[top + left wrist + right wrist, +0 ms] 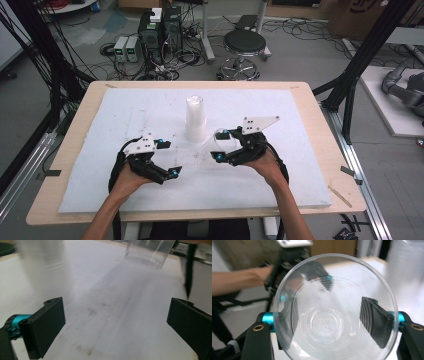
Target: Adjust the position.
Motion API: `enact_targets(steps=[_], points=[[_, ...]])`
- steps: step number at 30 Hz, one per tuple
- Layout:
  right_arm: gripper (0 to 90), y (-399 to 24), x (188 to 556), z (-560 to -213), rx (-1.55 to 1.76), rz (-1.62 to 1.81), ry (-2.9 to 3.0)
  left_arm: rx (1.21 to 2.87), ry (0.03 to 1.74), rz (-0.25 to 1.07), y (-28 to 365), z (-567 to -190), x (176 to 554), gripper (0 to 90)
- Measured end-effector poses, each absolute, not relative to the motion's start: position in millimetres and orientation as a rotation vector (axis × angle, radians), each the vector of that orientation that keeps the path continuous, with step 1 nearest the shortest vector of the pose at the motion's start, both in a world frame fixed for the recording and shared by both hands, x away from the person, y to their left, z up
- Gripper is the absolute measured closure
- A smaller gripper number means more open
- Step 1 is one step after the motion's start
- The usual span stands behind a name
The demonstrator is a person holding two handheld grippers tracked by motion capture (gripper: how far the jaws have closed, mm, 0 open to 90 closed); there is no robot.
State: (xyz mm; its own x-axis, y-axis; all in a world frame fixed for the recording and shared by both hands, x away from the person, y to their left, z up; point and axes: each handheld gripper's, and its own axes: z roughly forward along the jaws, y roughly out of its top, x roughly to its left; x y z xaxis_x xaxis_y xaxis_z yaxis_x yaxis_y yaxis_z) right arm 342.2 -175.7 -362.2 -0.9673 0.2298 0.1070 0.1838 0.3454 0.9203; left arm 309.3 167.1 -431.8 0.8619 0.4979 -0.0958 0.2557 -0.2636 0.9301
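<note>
White table pad [125, 165], blurred cup stack [47, 270], right gripper [329, 322] clamping clear cup [334, 307]

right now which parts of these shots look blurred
Left gripper view: the stack of white cups is smeared, the clear cup softer. Right gripper view: the clear cup's rim is fairly sharp, the person's forearm behind blurred. High view: fairly sharp throughout.
</note>
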Motion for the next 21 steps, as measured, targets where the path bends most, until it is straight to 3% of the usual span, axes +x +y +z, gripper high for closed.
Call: enact_targets(steps=[10,21], points=[[31.9,-190,358,-353,0.613,1.383,2.531,1.796,0.752,0.432,202,-450,301,1.8],[32.1,-192,383,-358,0.787,1.06,2.522,1.776,0.816,0.469,212,-463,301,1.8]])
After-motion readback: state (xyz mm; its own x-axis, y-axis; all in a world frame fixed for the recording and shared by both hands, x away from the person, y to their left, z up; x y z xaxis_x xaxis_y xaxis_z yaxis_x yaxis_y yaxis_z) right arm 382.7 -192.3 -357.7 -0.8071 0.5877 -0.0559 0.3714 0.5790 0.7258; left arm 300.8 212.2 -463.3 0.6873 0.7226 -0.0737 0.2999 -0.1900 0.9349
